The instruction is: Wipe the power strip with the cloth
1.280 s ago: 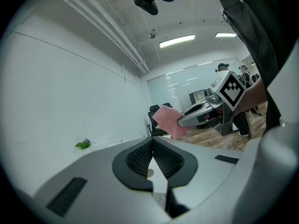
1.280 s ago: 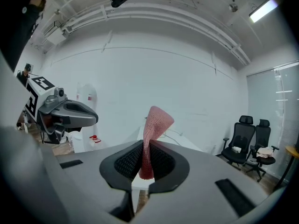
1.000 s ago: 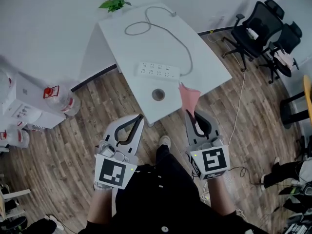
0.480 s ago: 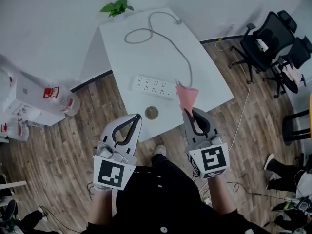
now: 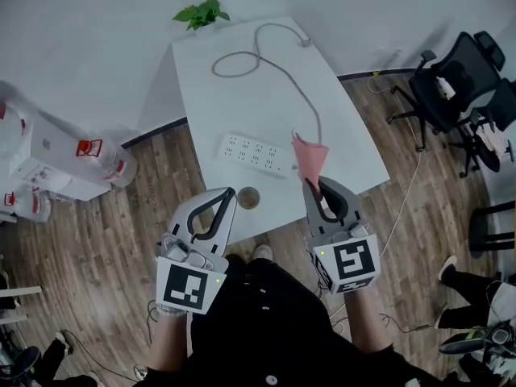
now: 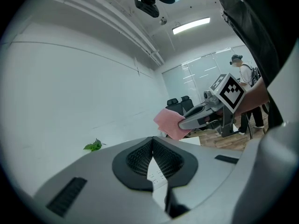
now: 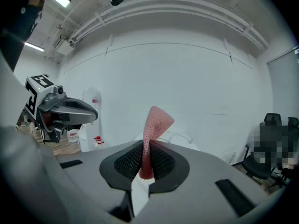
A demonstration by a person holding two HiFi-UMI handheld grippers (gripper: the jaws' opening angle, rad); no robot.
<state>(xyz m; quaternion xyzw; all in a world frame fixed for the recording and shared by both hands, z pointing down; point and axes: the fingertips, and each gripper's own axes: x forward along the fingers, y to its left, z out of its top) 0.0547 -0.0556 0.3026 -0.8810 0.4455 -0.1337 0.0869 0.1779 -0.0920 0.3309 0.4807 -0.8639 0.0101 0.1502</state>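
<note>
A white power strip [image 5: 255,154] lies on the white table [image 5: 242,95], its grey cable [image 5: 278,67] looping toward the far edge. A pink cloth [image 5: 309,158] stands up from my right gripper [image 5: 313,184], whose jaws are shut on it; the cloth [image 7: 153,129] rises between the pads in the right gripper view. That gripper hangs just right of the strip's near end. My left gripper [image 5: 229,193] is shut with nothing in it, near the table's front edge. In the left gripper view, the strip [image 6: 155,174] shows through the jaw gap, and the cloth [image 6: 167,122] appears to the right.
A round hole [image 5: 248,197] sits in the table near its front edge. A green plant [image 5: 202,12] stands at the far corner. Water jugs [image 5: 101,160] and a white unit stand at left, office chairs [image 5: 455,91] at right. A cable trails on the wooden floor.
The view has shifted so the table and strip sit closer to both grippers. The cloth stays held in the right gripper; the left stays shut.
</note>
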